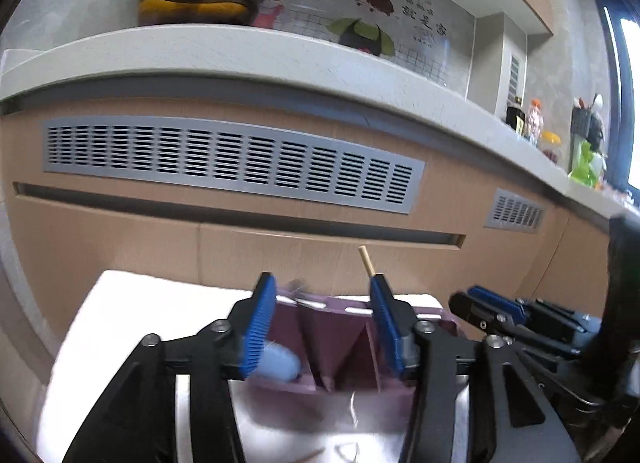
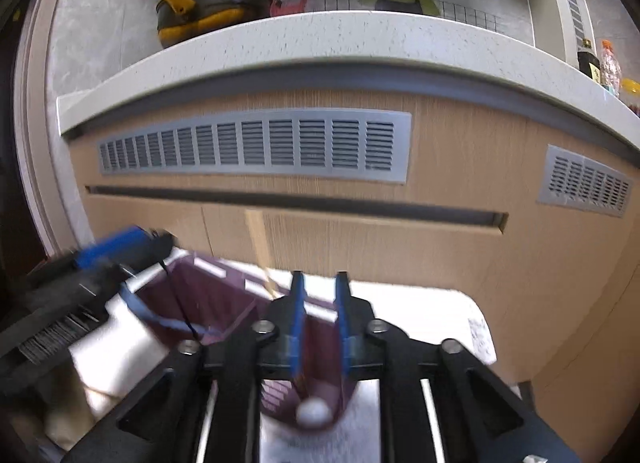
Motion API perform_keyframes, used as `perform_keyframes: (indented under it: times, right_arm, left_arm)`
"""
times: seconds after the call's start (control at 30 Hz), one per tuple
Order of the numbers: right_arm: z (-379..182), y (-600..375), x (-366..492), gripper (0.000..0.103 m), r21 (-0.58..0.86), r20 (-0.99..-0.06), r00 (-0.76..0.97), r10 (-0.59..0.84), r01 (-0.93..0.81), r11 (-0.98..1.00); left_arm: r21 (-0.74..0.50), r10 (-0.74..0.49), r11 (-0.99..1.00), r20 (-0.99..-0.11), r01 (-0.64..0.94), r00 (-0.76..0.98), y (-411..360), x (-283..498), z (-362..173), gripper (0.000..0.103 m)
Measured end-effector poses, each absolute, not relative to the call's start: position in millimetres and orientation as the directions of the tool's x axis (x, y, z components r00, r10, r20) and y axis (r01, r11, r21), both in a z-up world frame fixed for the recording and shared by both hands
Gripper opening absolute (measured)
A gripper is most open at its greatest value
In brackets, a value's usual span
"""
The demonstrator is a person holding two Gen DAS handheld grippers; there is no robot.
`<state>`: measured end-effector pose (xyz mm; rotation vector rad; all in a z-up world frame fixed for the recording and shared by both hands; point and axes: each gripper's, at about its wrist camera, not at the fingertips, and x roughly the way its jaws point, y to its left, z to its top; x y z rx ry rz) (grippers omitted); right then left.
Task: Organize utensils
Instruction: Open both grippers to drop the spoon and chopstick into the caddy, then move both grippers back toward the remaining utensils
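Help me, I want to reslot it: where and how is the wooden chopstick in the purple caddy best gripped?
Probably its bare top end: the chopstick stands nearly upright, tip above the rim of the purple caddy, the rest hidden inside. Come from above with the open left tongs, pads either side of the shaft.

A pale speckled counter [image 1: 248, 51] runs across the kitchen above light wood cabinets [image 1: 120, 247]. A long grey vent grille [image 1: 232, 161] is set into the cabinet front, with a smaller grille [image 1: 516, 210] further right and a dark slot [image 1: 240, 219] below. A black pot [image 2: 216, 3] with yellow handles stands on the counter at left. Behind it the grey wall carries a cartoon panel [image 1: 380, 27] of two figures. Bottles [image 1: 534, 121] cluster at the far right near a bright window [image 1: 632, 103].
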<state>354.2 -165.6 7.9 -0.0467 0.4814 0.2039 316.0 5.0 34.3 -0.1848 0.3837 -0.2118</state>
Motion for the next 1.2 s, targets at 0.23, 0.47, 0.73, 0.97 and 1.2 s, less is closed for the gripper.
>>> perform_keyframes:
  times: [0.23,0.47,0.73,0.97,1.2]
  right_arm:
    - [4.0,-166.7,308.8,0.042,-0.032,-0.523,0.837,0.160,-0.206,0.978]
    - [-7.6,-148.5,260.3,0.067,-0.082,-0.583,0.797,0.158,-0.251,0.965]
    - [-45.5,-116.8,208.4,0.075,-0.103,-0.710,0.664,0.234,-0.427,0.898]
    - [-62.2,-144.9,189.5,0.075,-0.090,-0.746,0.648,0.152,-0.324,0.942]
    - [-70.9,-197.5,185.1,0.076,-0.006,-0.772,0.628,0.099,-0.163,0.987]
  left_arm:
    - [-0.221,-0.151,0.974,-0.490,0.045,0.858,51.9,276.3,25.3,0.062]
    - [-0.182,-0.118,0.983,-0.648,-0.003,0.752,71.9,247.2,-20.2,0.063]
    - [-0.221,-0.209,0.973,-0.721,0.066,0.660,69.1,201.4,-48.8,0.065]
    - [-0.254,-0.393,0.914,-0.748,0.317,0.535,6.7,203.4,-52.2,0.065]
    - [-0.351,-0.517,0.826,-0.784,0.442,0.343,-28.6,230.3,-70.5,0.066]
